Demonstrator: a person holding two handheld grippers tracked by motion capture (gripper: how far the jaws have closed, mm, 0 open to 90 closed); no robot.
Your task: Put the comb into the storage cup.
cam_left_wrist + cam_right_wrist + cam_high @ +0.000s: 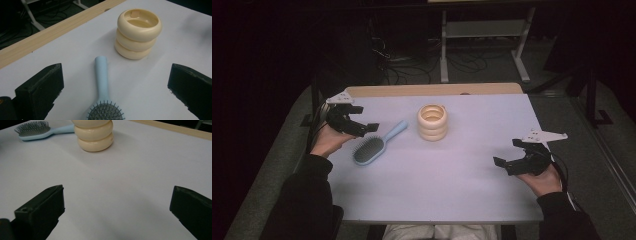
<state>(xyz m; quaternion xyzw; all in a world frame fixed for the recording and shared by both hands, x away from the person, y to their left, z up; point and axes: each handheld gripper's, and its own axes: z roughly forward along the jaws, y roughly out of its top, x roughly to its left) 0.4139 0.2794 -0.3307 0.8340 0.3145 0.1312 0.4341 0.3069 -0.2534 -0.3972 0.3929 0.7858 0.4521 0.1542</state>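
Left tongs (362,127) hovering at the left side of the surface (447,185), jaws spread wide and gripping nothing. Hairbrush (374,146) lying flat just beside them, bristles up, pale blue handle pointing toward the cream ringed holder (432,121). In the left gripper view the hairbrush (102,85) is sitting between the two jaws, untouched, handle tip near the holder (137,33) but apart from it. Right tongs (512,157) resting at the right edge, well apart from both things, jaws likewise gaping and carrying nothing. Holder standing upright mid-surface.
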